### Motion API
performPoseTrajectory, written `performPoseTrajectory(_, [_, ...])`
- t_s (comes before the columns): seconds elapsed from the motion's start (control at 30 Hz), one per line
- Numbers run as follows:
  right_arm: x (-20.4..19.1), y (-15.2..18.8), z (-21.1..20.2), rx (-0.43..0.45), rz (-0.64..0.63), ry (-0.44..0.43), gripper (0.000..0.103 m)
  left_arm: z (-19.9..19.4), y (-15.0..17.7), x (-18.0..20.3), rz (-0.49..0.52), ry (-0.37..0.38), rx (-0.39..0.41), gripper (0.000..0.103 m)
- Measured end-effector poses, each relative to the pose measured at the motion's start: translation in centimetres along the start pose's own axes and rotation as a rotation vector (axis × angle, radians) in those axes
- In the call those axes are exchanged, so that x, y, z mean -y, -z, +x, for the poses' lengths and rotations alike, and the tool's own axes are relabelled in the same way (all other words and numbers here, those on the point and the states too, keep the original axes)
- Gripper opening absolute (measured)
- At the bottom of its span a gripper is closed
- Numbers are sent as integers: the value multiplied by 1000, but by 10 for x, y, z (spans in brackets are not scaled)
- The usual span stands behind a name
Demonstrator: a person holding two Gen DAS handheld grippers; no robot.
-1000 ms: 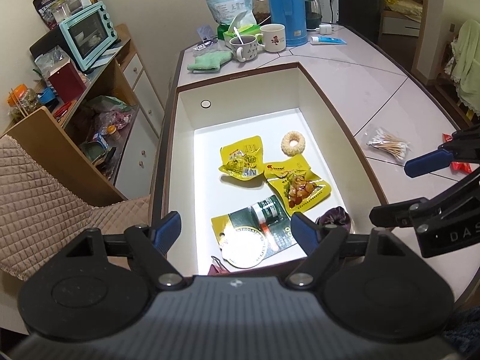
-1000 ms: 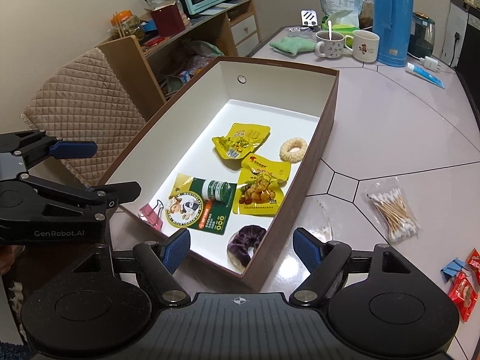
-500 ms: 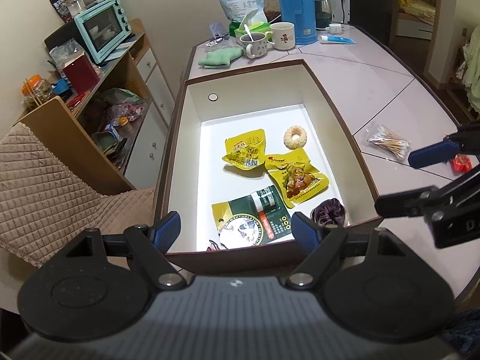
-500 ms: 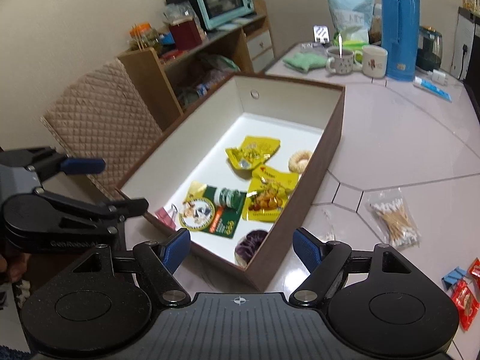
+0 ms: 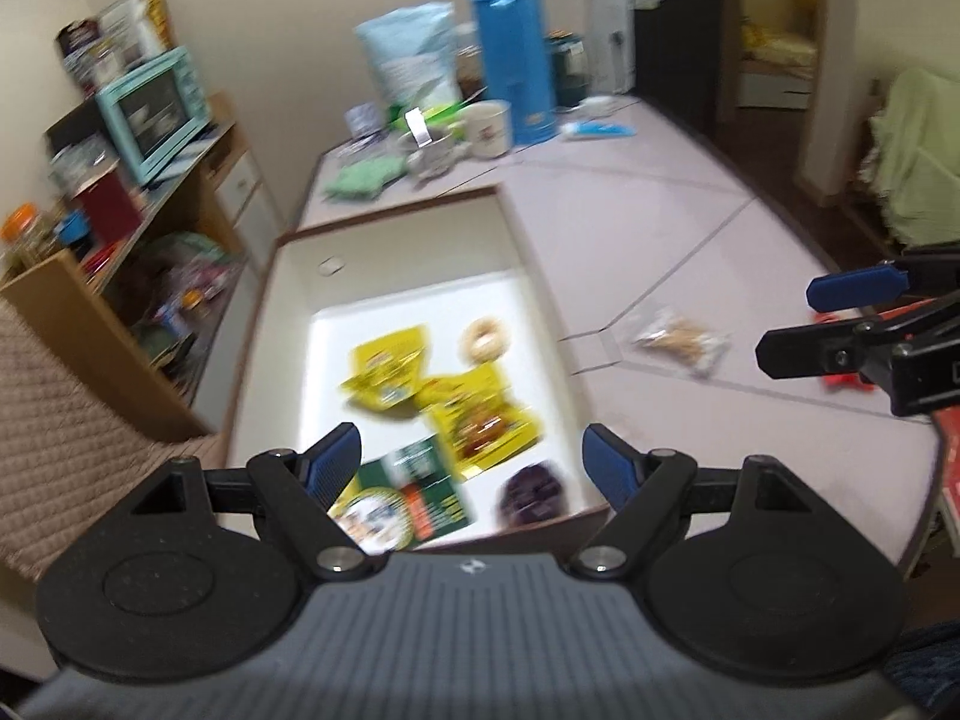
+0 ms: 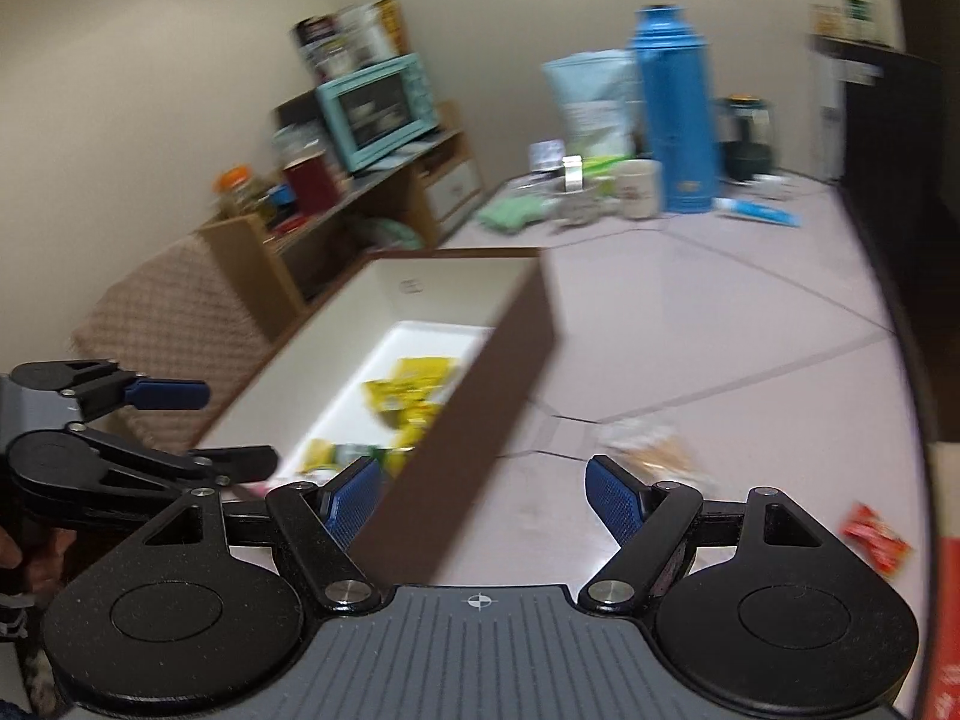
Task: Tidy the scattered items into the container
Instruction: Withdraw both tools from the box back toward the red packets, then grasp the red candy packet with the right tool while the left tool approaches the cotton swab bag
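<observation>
Change: both views are now blurred and sit lower and farther back than half a second ago; box contents unchanged.
Left gripper [image 5: 471, 462]: spread wide, holding nothing, lower centre, over the box's near end.
Right gripper [image 6: 483, 489]: spread wide, holding nothing, straddling the box's near right corner.
Box [image 5: 543, 300]: centre frame; holds two yellow packets [image 5: 387, 372], one green packet [image 5: 408, 498], one ring [image 5: 483, 336], one purple item [image 5: 531, 489].
Outside: one bag of cotton swabs [image 5: 678, 339] and red wrappers [image 6: 876, 540], right, on open table [image 5: 690, 420].
</observation>
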State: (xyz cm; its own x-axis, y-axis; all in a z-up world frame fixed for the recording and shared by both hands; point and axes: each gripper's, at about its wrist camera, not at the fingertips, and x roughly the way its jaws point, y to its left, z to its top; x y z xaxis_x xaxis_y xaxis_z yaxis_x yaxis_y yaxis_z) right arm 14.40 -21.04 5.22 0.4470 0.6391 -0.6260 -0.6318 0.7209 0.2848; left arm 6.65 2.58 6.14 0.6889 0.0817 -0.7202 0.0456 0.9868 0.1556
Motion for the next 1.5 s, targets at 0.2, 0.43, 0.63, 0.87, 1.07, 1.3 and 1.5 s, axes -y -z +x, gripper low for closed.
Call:
performPoseTrajectory(0.2, [69,22,-40,13,89,134,78,16,-21,59,59,97,22,78])
performPoseTrajectory(0.43, [126,43,-59,-40,124,213,78,41,-34,116,101,189,3,78])
performPoseTrajectory(0.63, [159,53,-41,-140,50,188,78,65,-38,146,112,244,-49,78])
performPoseTrajectory(0.87, [188,59,3,-244,-175,80,78,96,-40,158,91,259,-128,78])
performPoseTrajectory(1.07, [202,69,38,-310,-392,10,78,121,-39,156,49,249,-197,78])
performPoseTrajectory(1.3, [219,70,60,-353,-436,-38,69,147,-43,153,17,241,-249,78])
performPoseTrajectory(1.5, [221,73,64,-383,-450,-45,43,169,-49,154,11,252,-265,78])
